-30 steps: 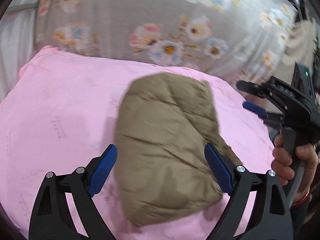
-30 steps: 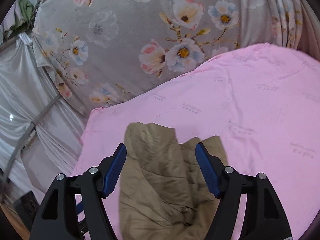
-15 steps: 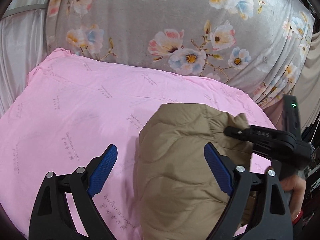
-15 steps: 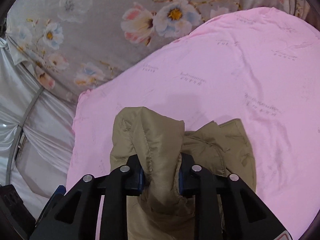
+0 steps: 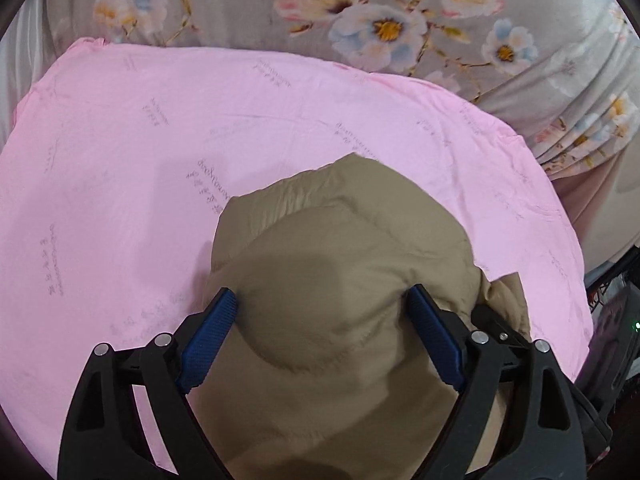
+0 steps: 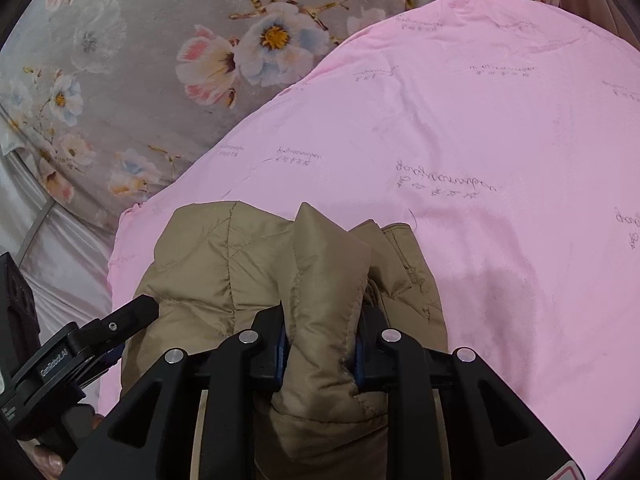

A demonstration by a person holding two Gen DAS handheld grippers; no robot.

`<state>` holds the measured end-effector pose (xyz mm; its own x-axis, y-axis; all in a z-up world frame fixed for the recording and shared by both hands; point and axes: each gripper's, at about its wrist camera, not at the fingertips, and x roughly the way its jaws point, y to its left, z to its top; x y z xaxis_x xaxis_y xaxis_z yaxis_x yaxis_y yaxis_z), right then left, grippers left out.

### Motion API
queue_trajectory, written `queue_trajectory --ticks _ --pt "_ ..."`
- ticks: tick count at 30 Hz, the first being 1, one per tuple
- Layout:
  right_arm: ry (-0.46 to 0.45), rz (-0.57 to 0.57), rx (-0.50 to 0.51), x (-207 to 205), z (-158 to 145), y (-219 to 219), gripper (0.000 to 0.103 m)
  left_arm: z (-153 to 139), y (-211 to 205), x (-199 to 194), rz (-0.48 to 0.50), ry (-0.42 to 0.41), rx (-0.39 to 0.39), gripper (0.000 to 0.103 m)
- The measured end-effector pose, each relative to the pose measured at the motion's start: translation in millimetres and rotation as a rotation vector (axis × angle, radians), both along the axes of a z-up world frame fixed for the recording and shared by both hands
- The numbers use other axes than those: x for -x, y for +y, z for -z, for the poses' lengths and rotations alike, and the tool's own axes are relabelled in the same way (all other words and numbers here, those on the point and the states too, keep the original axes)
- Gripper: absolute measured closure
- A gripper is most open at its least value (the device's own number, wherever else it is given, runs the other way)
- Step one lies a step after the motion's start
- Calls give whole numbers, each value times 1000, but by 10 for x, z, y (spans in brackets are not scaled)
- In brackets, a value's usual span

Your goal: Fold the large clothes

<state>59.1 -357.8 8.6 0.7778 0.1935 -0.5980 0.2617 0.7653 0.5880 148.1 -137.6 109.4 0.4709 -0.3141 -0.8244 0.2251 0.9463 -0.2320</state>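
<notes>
Item: one tan quilted jacket (image 5: 344, 280), padded, lying bunched in a rounded heap on the pink sheet (image 5: 160, 160) near its front edge, towards the front right corner as the left wrist view shows it. Handling, by judgement: light for its bulk, soft and springy, with a smooth shell that looks slippery; it will likely puff back open unless pressed flat, and a thin pinch could slide off, so a seam, hem or doubled ridge is the better hold. Right gripper (image 6: 320, 344): jaws have just been closing and now pinch an upright ridge of the jacket's fabric, the cloth standing up between the pads. Left gripper (image 5: 324, 336): spread wide, the blue pads (image 5: 208, 340) straddling the padded mound and just touching its sides; whether they press in cannot be told. Open room: a broad bare stretch of sheet lies beyond the jacket towards the far edge and to the left side. Edges: floral grey fabric (image 5: 360, 20) borders the sheet's far edge; on the right the sheet's edge lies near the jacket, with dark equipment (image 5: 612, 320) beyond, so little margin there.
</notes>
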Motion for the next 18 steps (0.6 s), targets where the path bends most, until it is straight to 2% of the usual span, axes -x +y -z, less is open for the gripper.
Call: queue_trajectory --ticks 6,18 --pt "3 -21 -40 -42 195 -49 81 169 -110 4 5 -34 -81 12" --pt "-24 -32 -115 -86 435 -132 81 366 -264 -12 23 -88 -142 5"
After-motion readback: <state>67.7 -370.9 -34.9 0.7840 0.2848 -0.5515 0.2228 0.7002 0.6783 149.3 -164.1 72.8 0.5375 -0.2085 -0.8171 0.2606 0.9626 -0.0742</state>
